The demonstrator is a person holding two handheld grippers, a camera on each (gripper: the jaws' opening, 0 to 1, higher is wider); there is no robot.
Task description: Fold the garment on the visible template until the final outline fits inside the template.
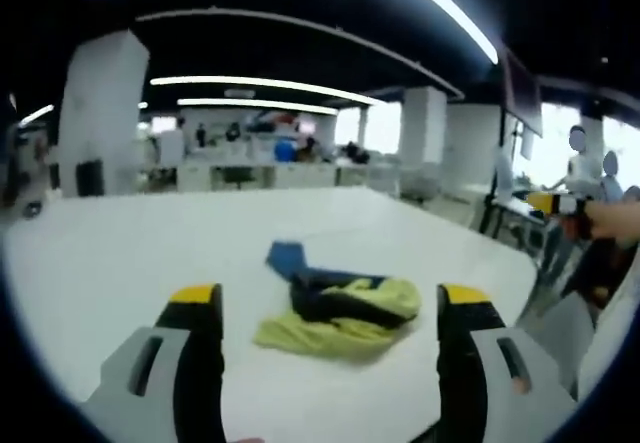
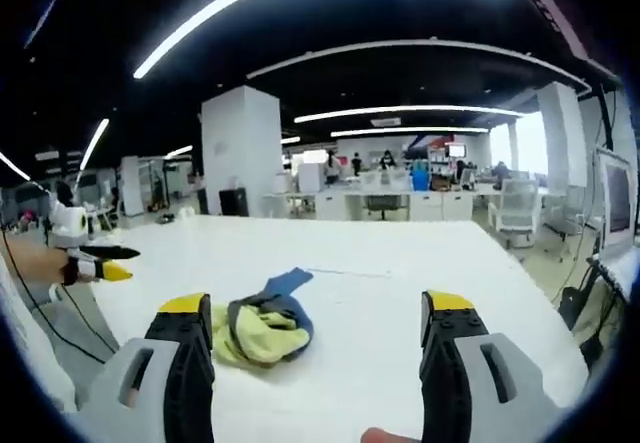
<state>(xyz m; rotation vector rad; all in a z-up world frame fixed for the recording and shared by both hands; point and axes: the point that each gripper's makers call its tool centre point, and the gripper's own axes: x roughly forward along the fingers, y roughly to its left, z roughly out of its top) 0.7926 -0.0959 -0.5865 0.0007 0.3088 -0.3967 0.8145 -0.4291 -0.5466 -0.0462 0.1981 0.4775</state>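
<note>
Left gripper view: the garment (image 1: 338, 315), a crumpled yellow-green piece with dark trim and a blue part, is lying on the white counter (image 1: 120, 263), ahead of and between the jaws of the left gripper (image 1: 330, 308), nearer the right-hand jaw. The jaws are standing wide apart and gripping nothing. The right gripper (image 1: 548, 203) is entering at the right edge, held off the counter's side, apart from the garment.

Right gripper view: the garment (image 2: 262, 325) is lying just beside the left-hand jaw of the right gripper (image 2: 318, 313), whose jaws are likewise spread wide and empty. The left gripper (image 2: 112, 263) is showing at the left edge. Desks, chairs (image 2: 515, 208) and a white pillar (image 2: 240, 148) are standing beyond the counter (image 2: 400, 293).
</note>
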